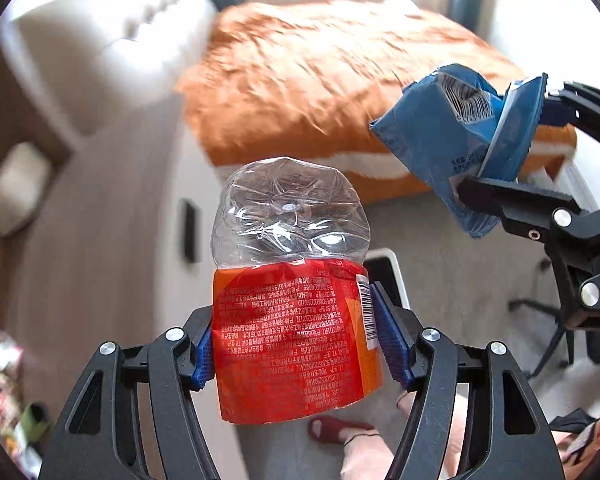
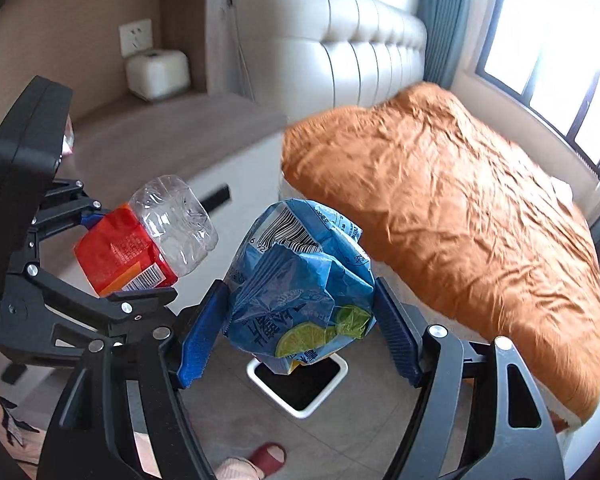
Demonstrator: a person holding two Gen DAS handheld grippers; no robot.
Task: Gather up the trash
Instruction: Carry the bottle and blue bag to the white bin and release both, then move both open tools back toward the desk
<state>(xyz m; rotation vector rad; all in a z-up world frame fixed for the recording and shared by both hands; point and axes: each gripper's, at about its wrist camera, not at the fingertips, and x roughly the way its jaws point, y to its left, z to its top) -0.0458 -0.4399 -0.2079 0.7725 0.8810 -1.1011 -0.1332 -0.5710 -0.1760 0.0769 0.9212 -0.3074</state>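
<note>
A crushed clear bottle [image 1: 290, 292] w/ a red label is clamped by the L gripper [image 1: 292, 336], blue pads pressed on both sides of the label; the clear base end points away from the camera. In the R wrist view the same bottle [image 2: 148, 236] is seen held at left, tilted, base end toward the bed. A crumpled blue snack bag [image 2: 300, 284] w/ lime print and a barcode is pinched by the R gripper [image 2: 296, 312], pads touching it on each side. From the L wrist view the bag [image 1: 456, 136] is seen at upper right, gripped by the R gripper [image 1: 500, 148], well apart from the bottle.

A white bin [image 2: 298, 380] w/ a dark liner is seen on the floor directly under the bag in the R view; only part of its rim [image 1: 384, 264] is visible behind the bottle in the L view. Both items are held in air above the floor, near the bed [image 2: 452, 216], which is covered by an orange blanket. A nightstand [image 2: 168, 140] w/ a white box [image 2: 158, 74] on it is seen beside the padded headboard [image 2: 340, 40]. A foot in a red slipper [image 2: 266, 456] is visible at the bottom edge. Bkgd is motion-blurred.
</note>
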